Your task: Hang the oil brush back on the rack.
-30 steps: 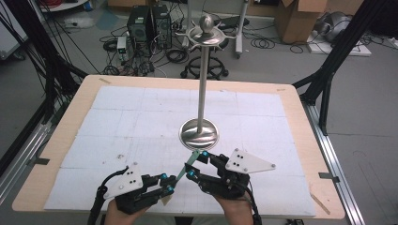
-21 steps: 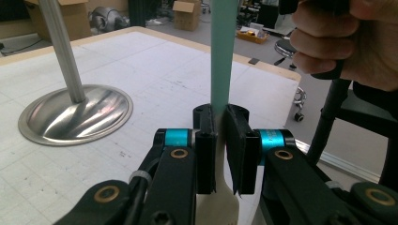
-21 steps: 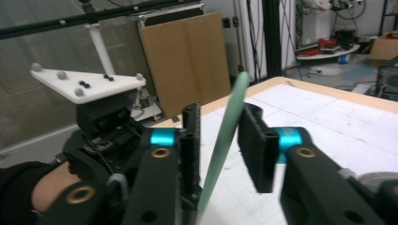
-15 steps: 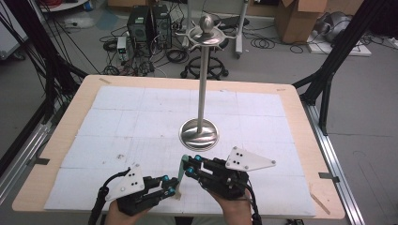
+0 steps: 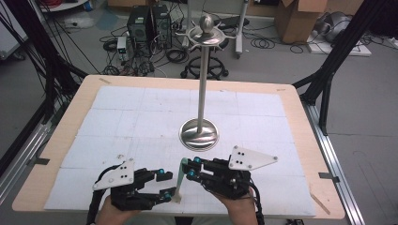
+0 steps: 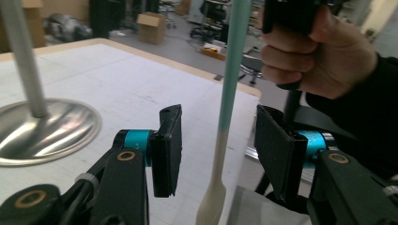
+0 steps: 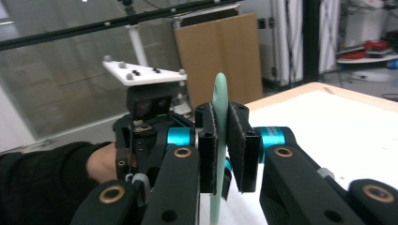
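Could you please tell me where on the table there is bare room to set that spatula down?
The white mat is bare left of the metal stand, toward the table's left edge, and equally right of it. The far strip behind the stand's base is bare too. The near middle is crowded: the left gripper, the right gripper and the spatula sit close before the base.

Glossy polished metal stand (image 5: 201, 133); matt white paper over the pale wooden worktop (image 5: 305, 140); smooth matt plastic spatula (image 6: 224, 140).
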### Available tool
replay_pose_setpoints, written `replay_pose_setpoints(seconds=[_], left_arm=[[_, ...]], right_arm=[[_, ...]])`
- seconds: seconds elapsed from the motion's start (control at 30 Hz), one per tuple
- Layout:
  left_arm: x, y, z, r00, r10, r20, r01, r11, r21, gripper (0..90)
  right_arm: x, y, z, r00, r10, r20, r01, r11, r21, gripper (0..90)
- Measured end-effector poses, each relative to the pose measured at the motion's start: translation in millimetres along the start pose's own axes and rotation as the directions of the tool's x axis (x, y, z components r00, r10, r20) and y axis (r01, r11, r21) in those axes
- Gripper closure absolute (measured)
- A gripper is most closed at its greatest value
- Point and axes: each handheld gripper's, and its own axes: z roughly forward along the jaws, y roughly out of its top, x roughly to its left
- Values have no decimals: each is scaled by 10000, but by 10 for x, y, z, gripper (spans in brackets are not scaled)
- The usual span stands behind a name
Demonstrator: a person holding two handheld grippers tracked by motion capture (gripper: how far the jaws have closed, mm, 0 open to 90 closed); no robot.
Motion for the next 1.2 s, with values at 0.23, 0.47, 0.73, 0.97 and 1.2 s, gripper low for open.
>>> replay_pose_setpoints(seconds=[0.23, 0.47, 0.73, 0.97, 1.2], left_arm=[[-18, -14, 54, 9956, 16, 938, -38, 9997, 234, 577], [-11, -17, 42, 9921, 3, 1258, -15, 10000, 92, 726], [-17, -20, 70, 9922, 298, 1209, -323, 9993, 187, 840], [156, 130, 87, 9973, 250, 685, -244, 9997, -88, 842], [381, 563, 188, 9996, 272, 42, -271, 9991, -316, 842]], right_arm=[[3, 8, 40, 9925, -125, -1213, 135, 9999, 74, 828], [1, -4, 58, 9851, -168, -1712, 193, 9997, 128, 828], [-28, -46, 36, 9875, -42, -1578, 60, 9999, 106, 787], [-44, -48, -301, 9954, -311, 906, 369, 9973, -633, 325], [-78, -121, -741, 9179, -1003, 3840, 1115, 9937, -68, 204]])
